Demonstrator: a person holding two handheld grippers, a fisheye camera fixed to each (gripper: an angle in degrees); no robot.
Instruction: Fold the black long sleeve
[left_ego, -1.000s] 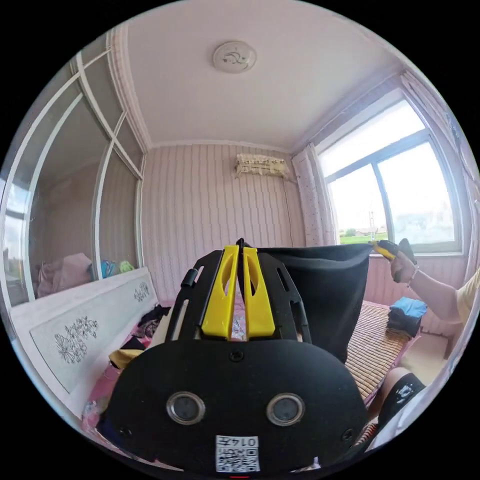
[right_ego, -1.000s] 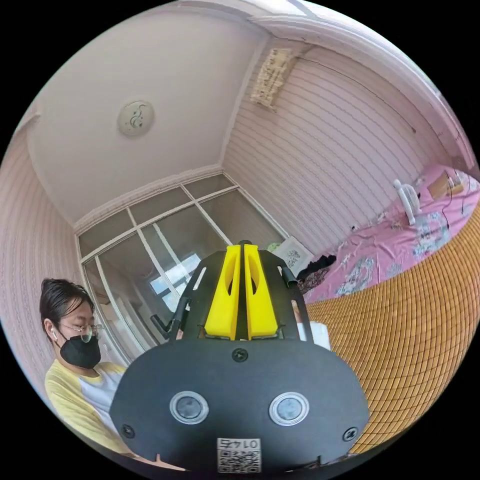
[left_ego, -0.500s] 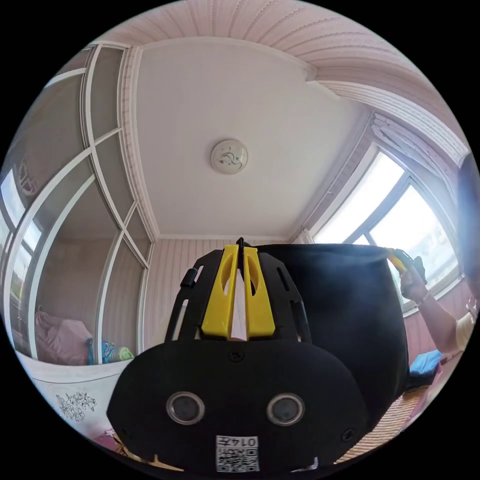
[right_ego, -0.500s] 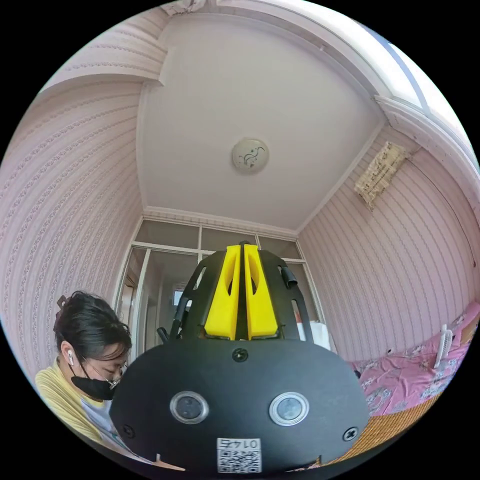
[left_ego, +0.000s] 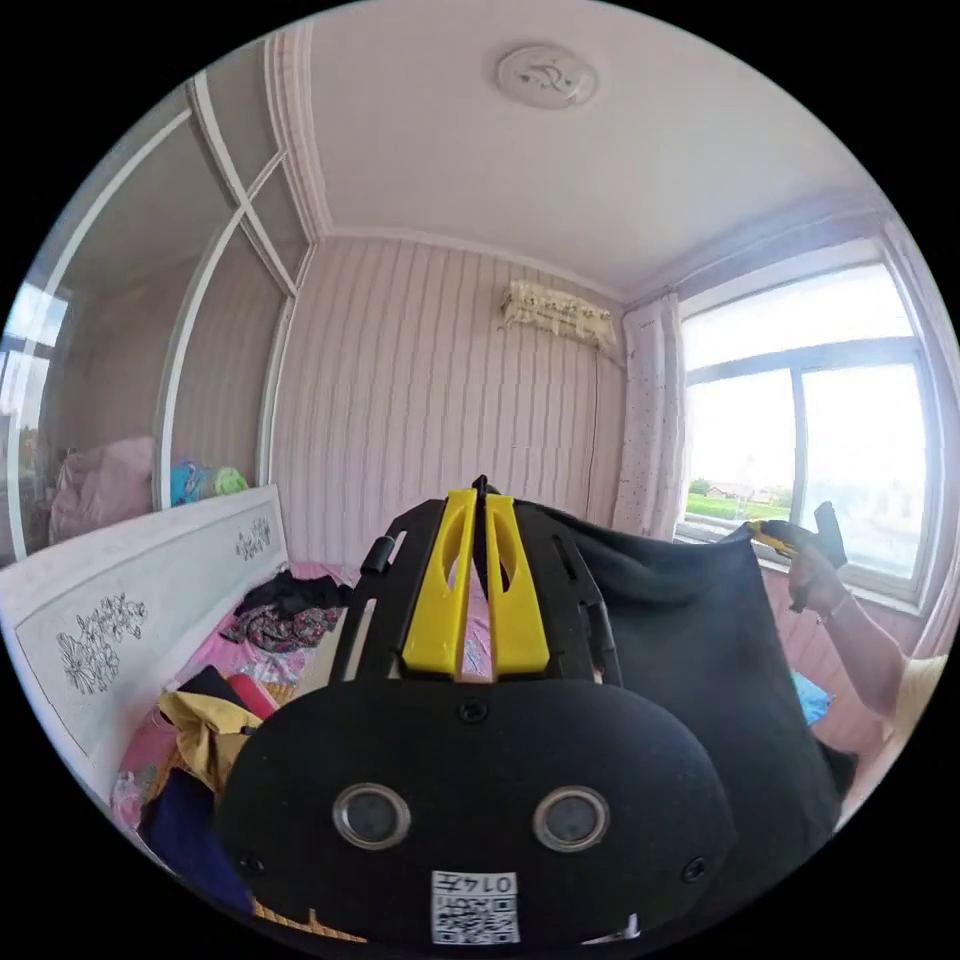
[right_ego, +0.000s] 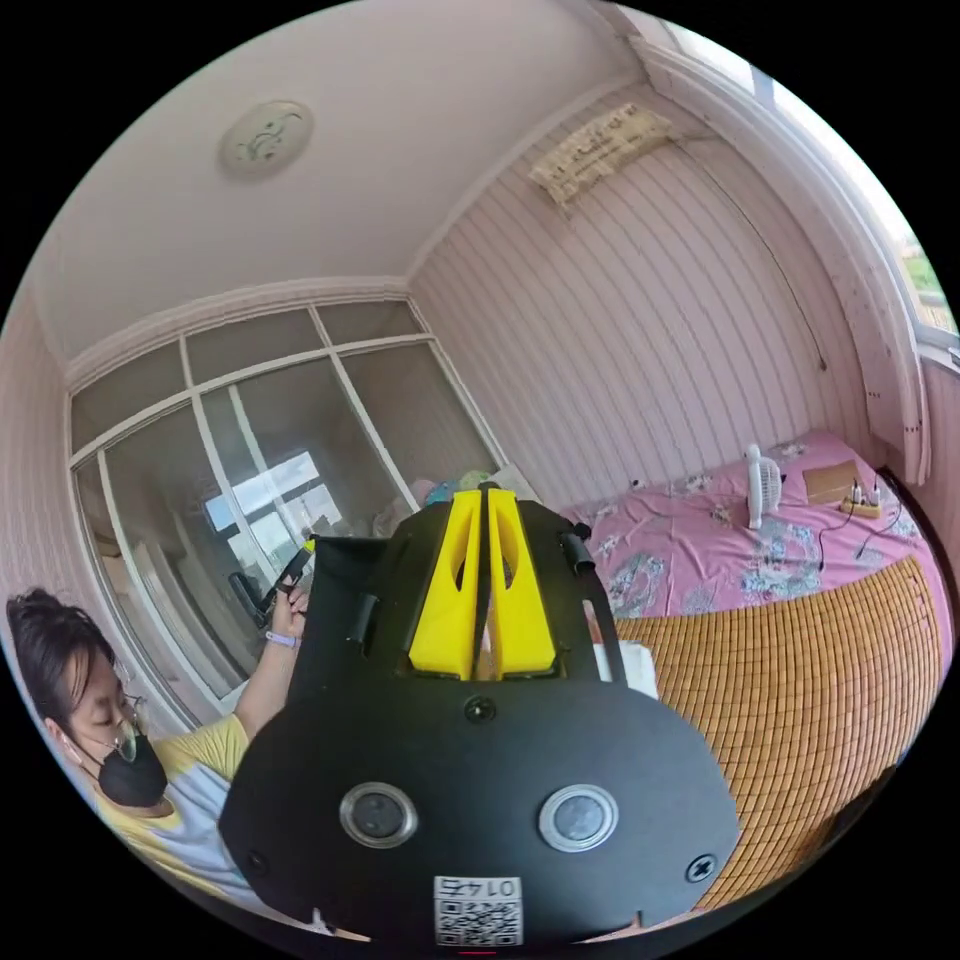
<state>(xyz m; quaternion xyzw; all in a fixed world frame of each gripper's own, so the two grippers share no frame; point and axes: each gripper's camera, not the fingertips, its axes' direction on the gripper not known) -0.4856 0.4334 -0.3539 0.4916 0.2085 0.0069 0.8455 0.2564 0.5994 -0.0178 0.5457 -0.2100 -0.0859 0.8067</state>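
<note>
1. You are in a room with pink striped walls; a bed (right_ego: 800, 640) with a woven bamboo mat (right_ego: 820, 700) and a pink floral sheet (right_ego: 700, 540) lies below your hands.
2. The black long sleeve (left_ego: 690, 640) hangs in the air, its top edge stretched between your two grippers, the cloth draping down towards the bed.
3. A heap of other clothes (left_ego: 230, 700) lies on the bed beside the white headboard (left_ego: 130, 610).
4. Your left gripper (left_ego: 478, 500) has its yellow jaws pressed together on one top corner of the garment.
5. Your right gripper (right_ego: 482, 505) likewise has its jaws closed, with a dark edge of cloth pinched at the tips; in the left gripper view it grips the far corner by the window (left_ego: 810, 440).
6. A small white fan (right_ego: 763, 485) stands on the sheet.
</note>
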